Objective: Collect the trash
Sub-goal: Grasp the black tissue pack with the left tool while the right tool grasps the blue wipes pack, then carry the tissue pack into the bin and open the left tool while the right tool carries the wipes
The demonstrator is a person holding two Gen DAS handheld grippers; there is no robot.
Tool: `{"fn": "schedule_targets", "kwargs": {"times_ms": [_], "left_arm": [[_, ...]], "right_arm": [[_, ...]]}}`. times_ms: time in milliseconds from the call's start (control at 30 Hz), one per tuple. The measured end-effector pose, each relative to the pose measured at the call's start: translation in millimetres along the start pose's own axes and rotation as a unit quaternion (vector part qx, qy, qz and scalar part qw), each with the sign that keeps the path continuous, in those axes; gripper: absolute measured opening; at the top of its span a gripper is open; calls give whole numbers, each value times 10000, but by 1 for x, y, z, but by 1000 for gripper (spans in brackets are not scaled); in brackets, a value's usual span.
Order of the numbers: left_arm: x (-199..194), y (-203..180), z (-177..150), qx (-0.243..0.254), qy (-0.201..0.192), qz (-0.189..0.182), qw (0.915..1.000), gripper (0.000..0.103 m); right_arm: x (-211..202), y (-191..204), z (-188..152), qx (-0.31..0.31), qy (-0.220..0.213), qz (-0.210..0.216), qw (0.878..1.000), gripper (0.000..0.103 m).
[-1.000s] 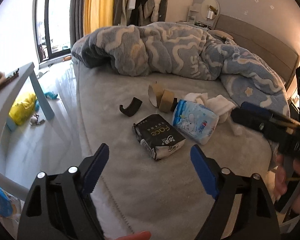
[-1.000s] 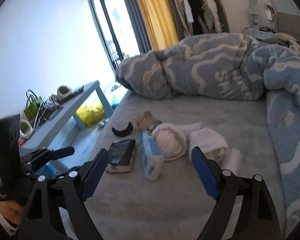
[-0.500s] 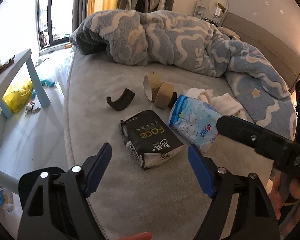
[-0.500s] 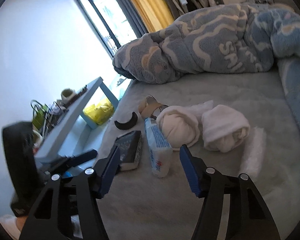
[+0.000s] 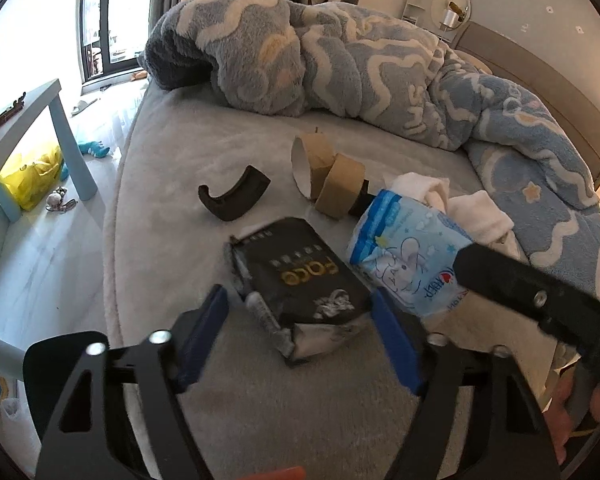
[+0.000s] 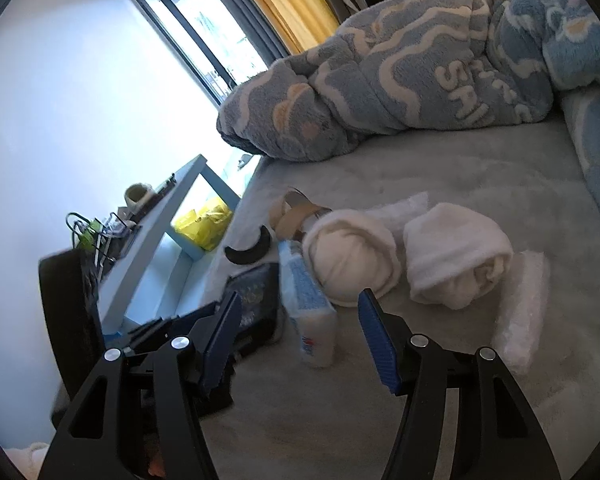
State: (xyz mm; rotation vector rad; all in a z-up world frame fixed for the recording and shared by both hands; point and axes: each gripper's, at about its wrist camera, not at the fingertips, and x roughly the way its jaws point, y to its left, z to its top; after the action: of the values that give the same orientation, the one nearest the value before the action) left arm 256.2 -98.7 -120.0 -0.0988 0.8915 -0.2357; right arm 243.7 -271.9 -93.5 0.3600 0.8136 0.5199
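We are at the approach step: both grippers come down on the litter on the bed, and nothing is lifted yet. The left gripper [image 5: 300, 332] has just been closing; its jaws are still apart, with the near end of the black packet [image 5: 300, 280] between them, and we cannot see the pads pressing on it. The right gripper [image 6: 300, 334] has also just been narrowing; its jaws stand apart around the near end of the blue tissue pack [image 6: 310, 312], apparently without touching.

We judge that the next move is to close each pair of jaws fully on its packet, then lift. The packets lie just beside each other, so the grippers may collide.

The bed cover [image 5: 172, 208] is grey and soft. Farther away lie two cardboard rolls [image 5: 328, 176], a curved black piece [image 5: 234, 198] and white rolled cloths [image 6: 456, 260]. A blue blanket [image 5: 340, 68] is heaped at the far side. On the left stands a pale table [image 5: 16, 128], with a window [image 5: 112, 12] behind it.
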Motion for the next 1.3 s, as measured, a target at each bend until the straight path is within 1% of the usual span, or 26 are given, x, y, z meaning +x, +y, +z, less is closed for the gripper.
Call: {"fn": "schedule_targets", "kwargs": {"times_ms": [67, 133, 167, 233, 367, 467, 533, 600, 700, 800, 933, 1133, 1300], "left_arm": [[0, -1, -1, 15, 4, -42, 10000, 64], [-1, -1, -2, 72, 4, -68, 10000, 60], [-3, -1, -3, 95, -14, -80, 9999, 59], [-6, 2, -2, 63, -43, -107, 9999, 57], [-9, 9, -2, -65, -6, -235, 9997, 55], [-12, 9, -3, -18, -6, -247, 9997, 55], [-15, 11, -4, -5, -24, -243, 9997, 55], [-20, 14, -4, 10, -51, -216, 9998, 55], [-26, 20, -4, -20, -93, -214, 9997, 55], [-33, 29, -4, -32, -167, -187, 9997, 55], [-41, 42, -4, -1, -254, -59, 9997, 55], [-53, 68, -4, -134, -294, -1, 9995, 55], [-63, 87, -7, -172, -314, 62, 9993, 55]], "right_arm": [[1, -2, -3, 4, 13, 19, 10000, 61], [2, -1, -4, -45, 66, 0, 10000, 57], [3, 1, -5, -106, 89, -59, 9999, 57], [4, 3, -5, -162, 91, -101, 9998, 52], [6, 9, -6, -336, 99, -216, 9992, 47], [9, 11, -7, -360, 89, -266, 9990, 40], [10, 14, -6, -390, 70, -335, 9987, 28], [10, 18, -5, -452, 53, -417, 9981, 21], [11, 26, -4, -601, 60, -578, 9965, 20], [13, 32, -2, -677, 37, -635, 9957, 18], [13, 44, 1, -764, -62, -588, 9953, 16], [13, 61, 7, -822, -239, -476, 9952, 16], [20, 80, 9, -898, -265, -353, 9950, 16]]}}
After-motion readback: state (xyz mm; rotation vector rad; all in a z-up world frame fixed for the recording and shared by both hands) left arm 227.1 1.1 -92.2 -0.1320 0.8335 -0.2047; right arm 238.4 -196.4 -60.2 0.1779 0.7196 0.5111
